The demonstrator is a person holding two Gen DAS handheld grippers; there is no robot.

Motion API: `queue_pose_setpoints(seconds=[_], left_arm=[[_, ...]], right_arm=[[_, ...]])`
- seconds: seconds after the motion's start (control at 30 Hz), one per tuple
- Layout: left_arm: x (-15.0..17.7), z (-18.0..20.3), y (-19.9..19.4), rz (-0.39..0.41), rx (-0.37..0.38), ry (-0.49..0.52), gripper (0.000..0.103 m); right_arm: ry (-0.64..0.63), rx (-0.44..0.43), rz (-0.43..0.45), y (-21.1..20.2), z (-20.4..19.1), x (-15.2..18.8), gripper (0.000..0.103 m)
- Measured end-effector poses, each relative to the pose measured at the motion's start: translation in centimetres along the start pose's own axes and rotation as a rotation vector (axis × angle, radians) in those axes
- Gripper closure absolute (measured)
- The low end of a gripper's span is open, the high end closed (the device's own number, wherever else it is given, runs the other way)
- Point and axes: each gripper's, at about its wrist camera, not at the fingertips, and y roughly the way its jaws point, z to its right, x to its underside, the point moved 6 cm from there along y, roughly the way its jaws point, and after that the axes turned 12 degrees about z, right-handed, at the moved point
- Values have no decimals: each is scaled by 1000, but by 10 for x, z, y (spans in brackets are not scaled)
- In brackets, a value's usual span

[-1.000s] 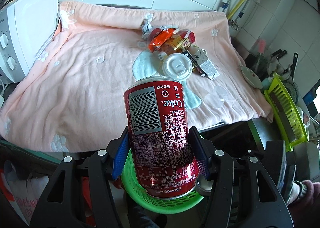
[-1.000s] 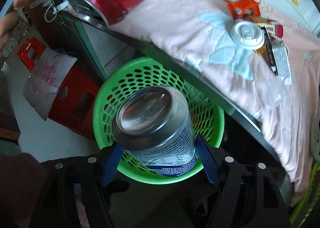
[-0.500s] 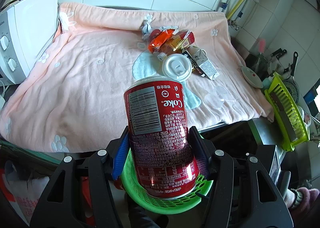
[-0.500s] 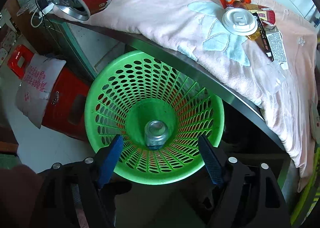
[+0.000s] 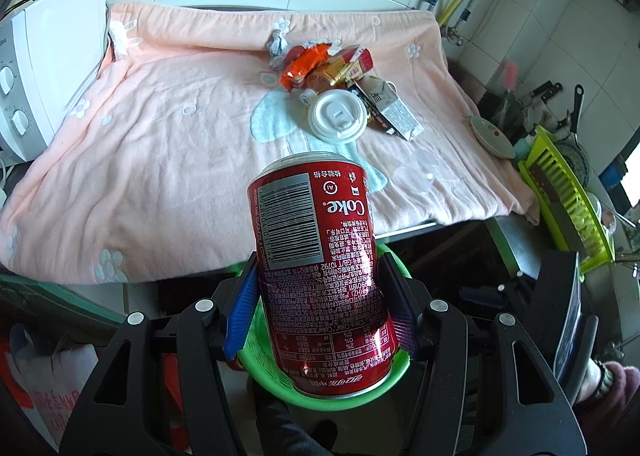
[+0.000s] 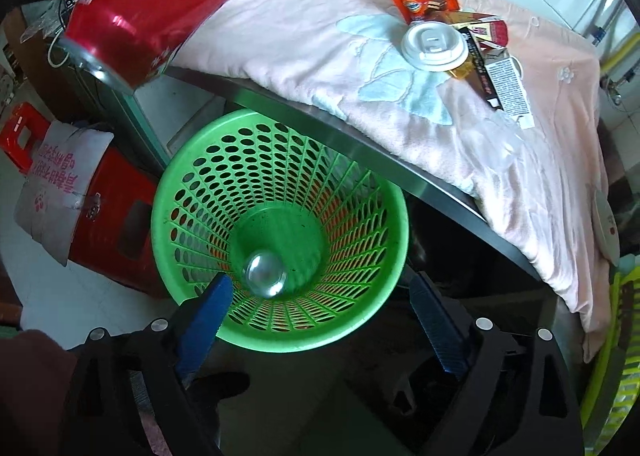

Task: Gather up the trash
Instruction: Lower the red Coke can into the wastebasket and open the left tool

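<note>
The left gripper pinches a red Coke can, printed upside down with its barcode showing, above the green perforated wastebasket. The right gripper, its jaws just opened wide and empty, hangs over the basket, where a silver can lies at the bottom.

Right gripper, blue pads, over green perforated plastic basket; jaws just been opening, stand wide, nothing between. Silver metal can lies on basket floor. Red soda can top left, clamped in other gripper. White plastic cup lid among wrappers (orange, red) on pink fleece cloth.
</note>
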Motion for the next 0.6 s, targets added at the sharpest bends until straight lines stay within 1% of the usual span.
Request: queue_pose_setpoints(seconds=[0.33,0.47,0.6], left_arm=[[36,6,13,-84,8,7,45],[46,9,20,-114,7,16,45],[54,14,27,-140,22,20,45]], right_arm=[[40,64,9,-14,13,7,14],[69,88,15,-19,22,9,14],[99,115,21,-24,34,12,14]])
